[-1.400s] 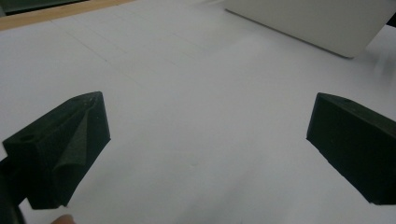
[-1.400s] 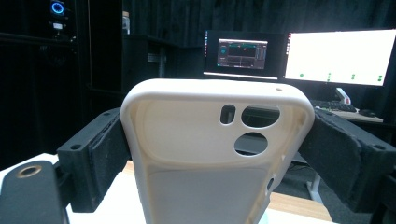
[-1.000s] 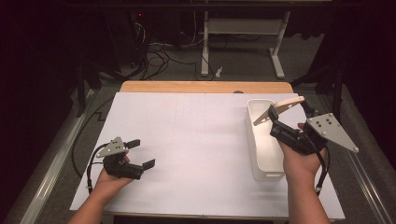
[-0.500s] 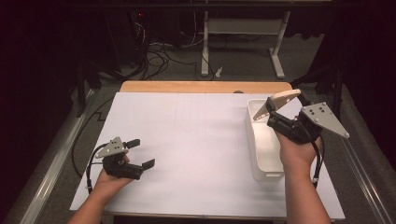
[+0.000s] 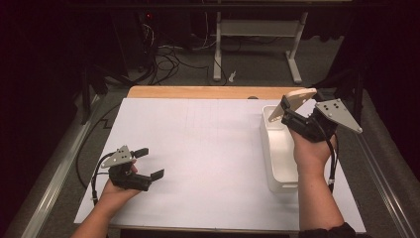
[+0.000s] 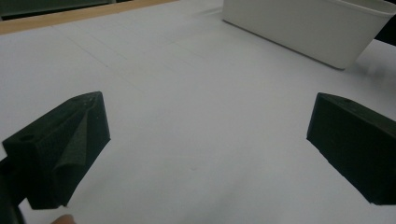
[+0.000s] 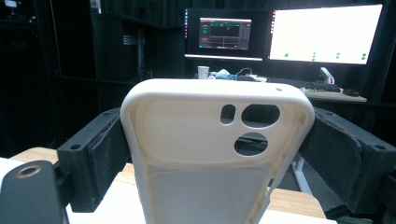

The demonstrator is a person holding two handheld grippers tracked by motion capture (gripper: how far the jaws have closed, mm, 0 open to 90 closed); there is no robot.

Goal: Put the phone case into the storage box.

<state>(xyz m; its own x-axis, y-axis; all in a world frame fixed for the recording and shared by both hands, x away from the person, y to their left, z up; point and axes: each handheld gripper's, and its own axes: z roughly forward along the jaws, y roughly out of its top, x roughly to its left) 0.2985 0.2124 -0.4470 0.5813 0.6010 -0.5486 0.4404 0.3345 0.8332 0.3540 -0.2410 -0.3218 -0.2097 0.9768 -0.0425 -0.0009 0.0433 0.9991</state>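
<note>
The right gripper (image 5: 292,111) has its jaws clamped on the long edges of a cream phone case (image 7: 217,149), holding it in the air above the far end of the white bin (image 5: 277,163). The risk: the soft, hollow case could flex, twist and slip free, dropping into the bin. The left gripper (image 5: 148,163) rests low on the white table sheet (image 5: 208,148), jaws spread wide, gripping nothing.
</note>
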